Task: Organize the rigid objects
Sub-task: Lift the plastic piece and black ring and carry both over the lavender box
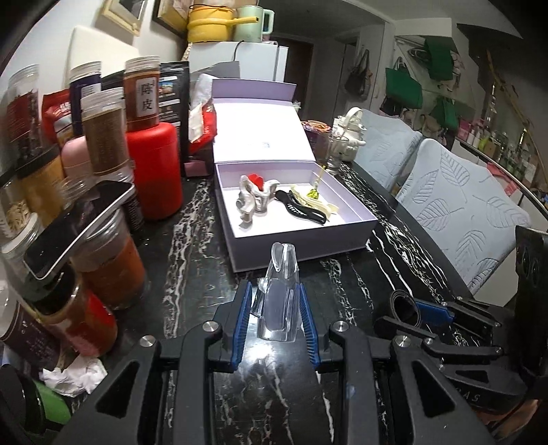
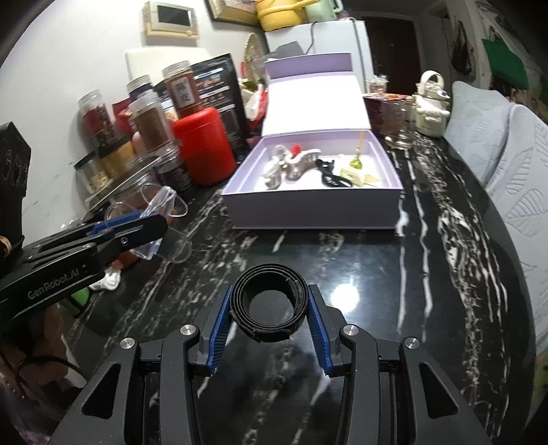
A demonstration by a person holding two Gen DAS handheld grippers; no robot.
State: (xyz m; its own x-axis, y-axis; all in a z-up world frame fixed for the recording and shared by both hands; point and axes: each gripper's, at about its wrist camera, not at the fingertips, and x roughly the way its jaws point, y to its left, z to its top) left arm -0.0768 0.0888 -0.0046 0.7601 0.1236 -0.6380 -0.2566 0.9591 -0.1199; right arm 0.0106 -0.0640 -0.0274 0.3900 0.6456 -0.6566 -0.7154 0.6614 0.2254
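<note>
"GenRobot.AI" on the left gripper [image 2: 150, 226], "陳皮" label on a brown jar [image 1: 143, 92]

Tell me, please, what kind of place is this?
Most likely a lived-in home kitchen or dining corner. A dark marble-patterned table is crowded with spice jars, a white fridge stands behind with a yellow pot on top, and cushioned chairs line the table's side.
</note>
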